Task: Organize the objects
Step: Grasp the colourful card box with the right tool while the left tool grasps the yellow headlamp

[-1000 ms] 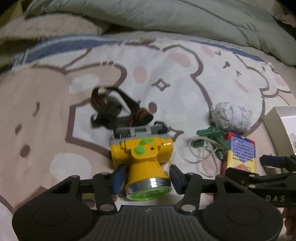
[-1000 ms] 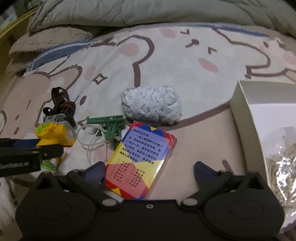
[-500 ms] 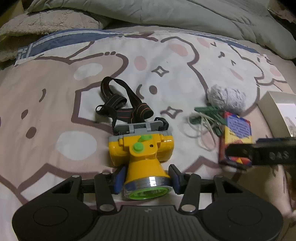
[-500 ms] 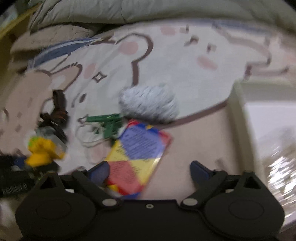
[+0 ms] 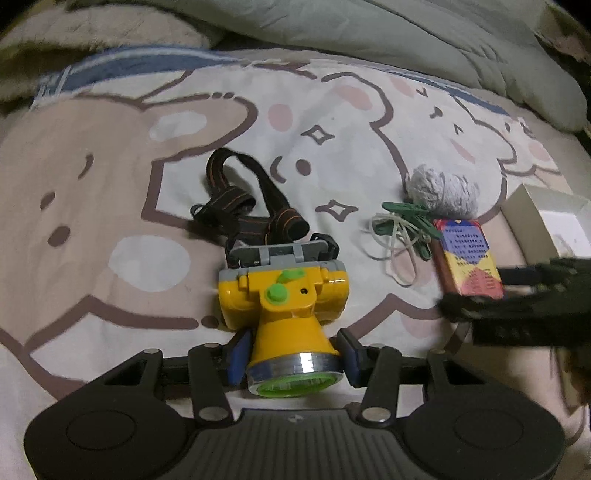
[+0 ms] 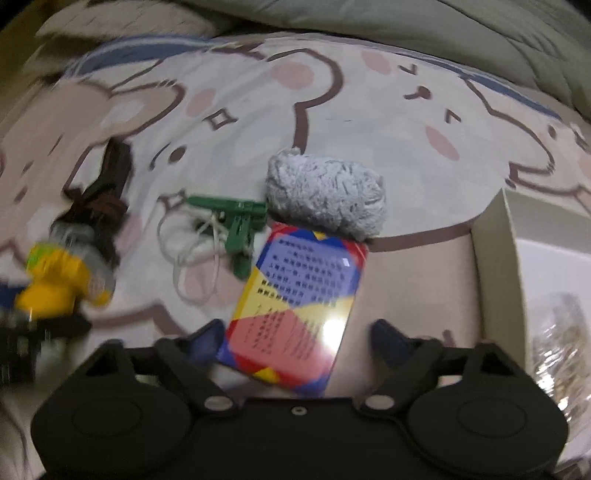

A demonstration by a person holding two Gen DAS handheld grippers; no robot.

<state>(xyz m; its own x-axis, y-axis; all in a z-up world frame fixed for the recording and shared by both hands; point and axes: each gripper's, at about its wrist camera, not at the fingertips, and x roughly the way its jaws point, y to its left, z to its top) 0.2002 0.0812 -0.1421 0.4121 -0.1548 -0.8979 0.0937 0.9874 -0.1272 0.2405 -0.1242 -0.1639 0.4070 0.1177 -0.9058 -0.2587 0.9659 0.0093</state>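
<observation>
Headlamp [image 5: 284,295], yellow with green buttons and a green-rimmed lens, lies on the bed sheet [image 5: 110,184] with its lens cone set between the blue pads of the left gripper [image 5: 293,354]. The jaws of that gripper sit close on either side of the cone and seem to press it, though the contact itself is hard to make out. Its dark strap [image 5: 240,199] trails away behind the grey bracket.

To the right of the headlamp, white rubber bands [image 5: 397,243] lie tangled with green clothespins [image 5: 410,218], and just beyond them sits a grey yarn ball [image 5: 441,192]. A colourful card pack [image 6: 295,306], printed in blue, yellow and red, lies beside the clothespins with its far corner touching the yarn ball.

In the right wrist view, the right gripper [image 6: 295,339] has its jaws spread wide, and the near end of the card pack lies between them; the left blue pad is right at the pack's edge, the right pad stands apart from it. A white box [image 6: 495,266] stands open at the right, with a clear bag [image 6: 561,350] of pale contents inside it. The headlamp appears blurred at the left edge of this view. A grey-green quilt [image 5: 369,33] is bunched along the far side of the bed.
</observation>
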